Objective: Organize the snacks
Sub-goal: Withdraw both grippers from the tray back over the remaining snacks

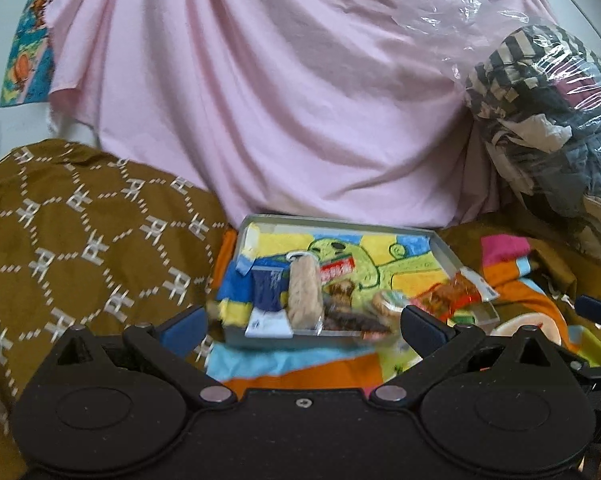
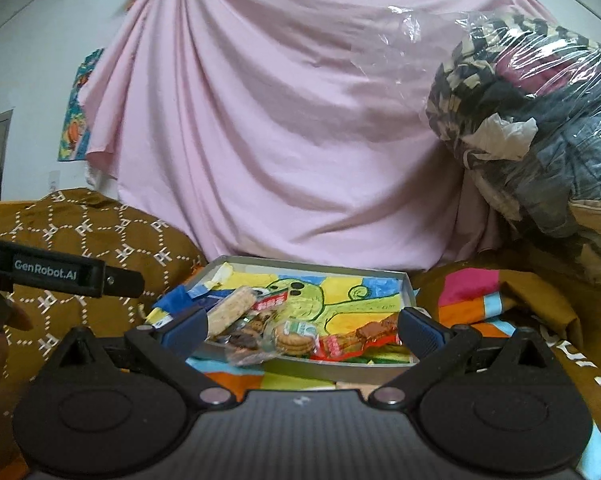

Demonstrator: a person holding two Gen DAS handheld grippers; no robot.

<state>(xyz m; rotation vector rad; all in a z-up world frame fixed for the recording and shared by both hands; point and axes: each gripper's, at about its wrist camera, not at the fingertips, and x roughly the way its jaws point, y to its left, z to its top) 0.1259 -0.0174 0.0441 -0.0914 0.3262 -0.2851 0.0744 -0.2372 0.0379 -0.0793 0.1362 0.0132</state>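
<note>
A shallow grey tray [image 1: 444, 250] [image 2: 408, 286] lined with a bright cartoon drawing lies on the bed. Several snack packs lie along its near side: a long pale biscuit pack [image 1: 304, 294] [image 2: 231, 310], a dark blue pack [image 1: 267, 289], a round cookie pack [image 2: 294, 338] and a red wrapper [image 1: 448, 298] [image 2: 340, 345]. My left gripper [image 1: 302, 322] is open and empty, just in front of the tray. My right gripper [image 2: 300, 324] is open and empty, just in front of the tray's near edge. The left gripper's body [image 2: 60, 272] shows at the left of the right wrist view.
A brown patterned blanket [image 1: 80, 232] is heaped at the left. A pink sheet [image 1: 280, 100] hangs behind the tray. A clear plastic bag of clothes [image 1: 548, 120] is piled at the right. A colourful striped cloth [image 1: 512, 276] lies under and right of the tray.
</note>
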